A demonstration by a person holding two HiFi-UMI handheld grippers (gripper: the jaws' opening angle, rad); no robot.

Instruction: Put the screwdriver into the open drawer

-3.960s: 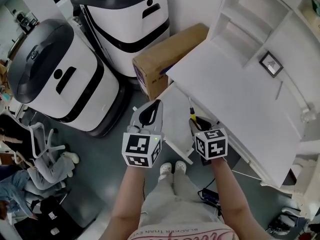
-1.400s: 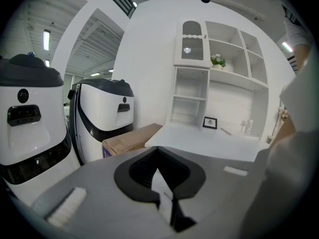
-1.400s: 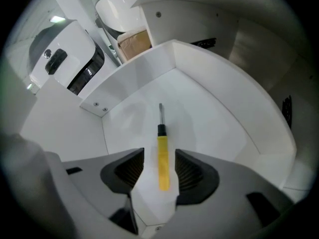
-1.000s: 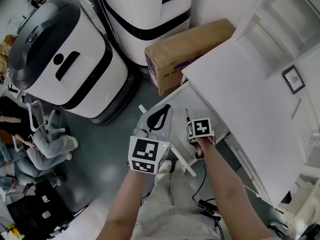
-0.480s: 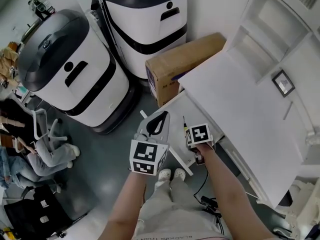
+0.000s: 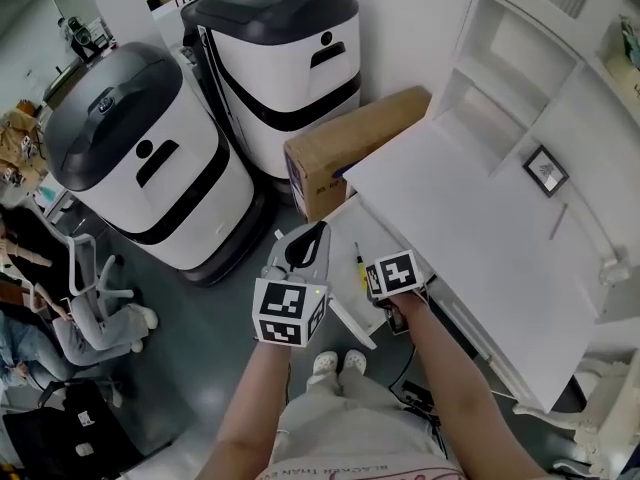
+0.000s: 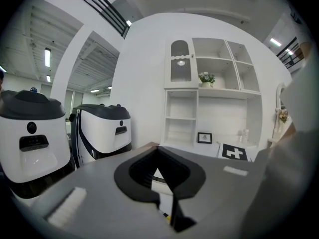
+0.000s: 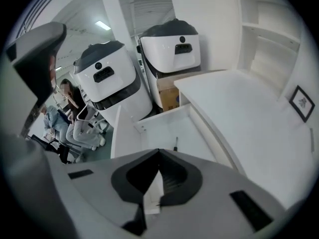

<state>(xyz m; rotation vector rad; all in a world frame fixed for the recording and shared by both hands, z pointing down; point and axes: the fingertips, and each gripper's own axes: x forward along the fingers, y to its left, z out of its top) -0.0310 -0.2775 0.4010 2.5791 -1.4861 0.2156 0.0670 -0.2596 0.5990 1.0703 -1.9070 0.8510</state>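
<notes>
The screwdriver (image 6: 360, 266), yellow-handled with a dark shaft, lies loose on the floor of the open white drawer (image 6: 342, 230) under the desk. In the right gripper view its dark shaft (image 8: 175, 144) shows in the drawer (image 8: 164, 126) just beyond the jaws. My right gripper (image 8: 158, 154) hangs above the drawer, pointing steeply down, shut with nothing in it; in the head view its marker cube (image 6: 395, 273) hides the fingers. My left gripper (image 6: 318, 228) hovers over the drawer's left side, its tips together and empty.
Two large white-and-black machines (image 6: 150, 158) (image 6: 275, 58) stand to the left and behind. A cardboard box (image 6: 345, 143) sits between them and the white desk (image 6: 470, 198), which carries a shelf unit and a small framed picture (image 6: 545, 171). People sit at the far left.
Four seconds ago the screwdriver was at my right gripper's tips over the drawer; now it lies in the drawer apart from the gripper. Both grippers have lifted, the right one farther.
</notes>
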